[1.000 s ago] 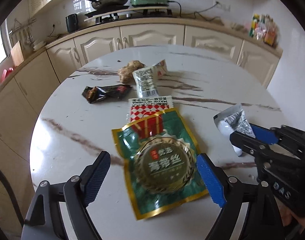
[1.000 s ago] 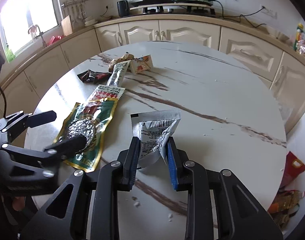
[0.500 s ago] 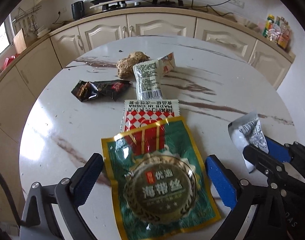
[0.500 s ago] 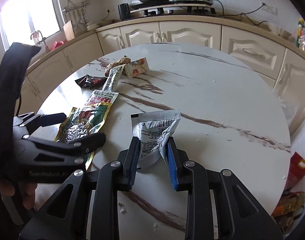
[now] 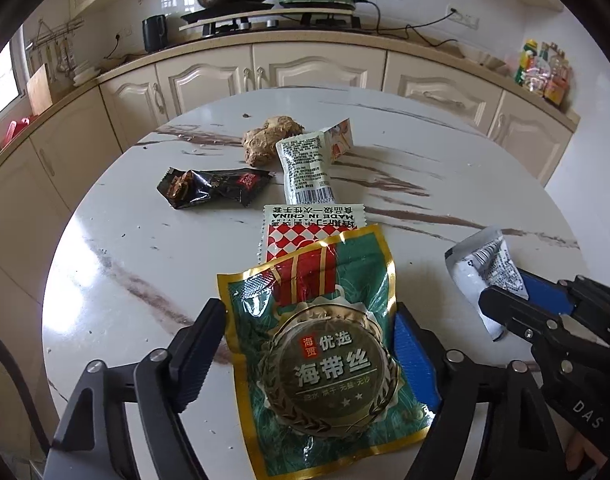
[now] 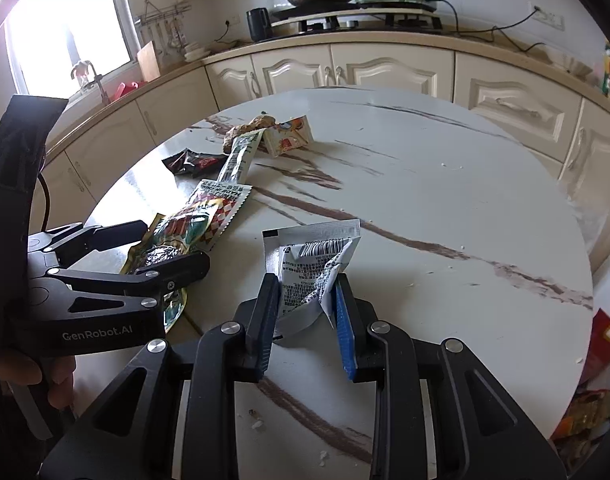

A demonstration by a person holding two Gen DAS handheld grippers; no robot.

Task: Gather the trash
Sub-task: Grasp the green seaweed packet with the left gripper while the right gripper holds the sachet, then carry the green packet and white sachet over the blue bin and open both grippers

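A green and gold seaweed packet point(image 5: 321, 360) lies on the round marble table point(image 5: 137, 240), partly over a red-checked packet point(image 5: 305, 236). My left gripper point(image 5: 309, 316) straddles the green packet. Its jaws are closing, both pads touch the packet's side edges, and the foil bows up between them. The same gripper point(image 6: 173, 245) shows at the left of the right wrist view. My right gripper point(image 6: 305, 284) is shut on a crumpled white sachet point(image 6: 313, 256) held just above the table, and it also shows at the right as the right gripper point(image 5: 505, 292).
Farther back lie a long white sachet point(image 5: 305, 168), a black wrapper point(image 5: 213, 188), a brown lump point(image 5: 269, 136) and a small carton point(image 5: 341, 140). Cream cabinets and a stove counter ring the table. Wrappers lie on the floor point(image 6: 601, 340) at the right.
My left gripper has slid forward along the green packet, its jaws widening and then narrowing onto the packet's edges, which now buckle. The right gripper with its sachet has stayed put.
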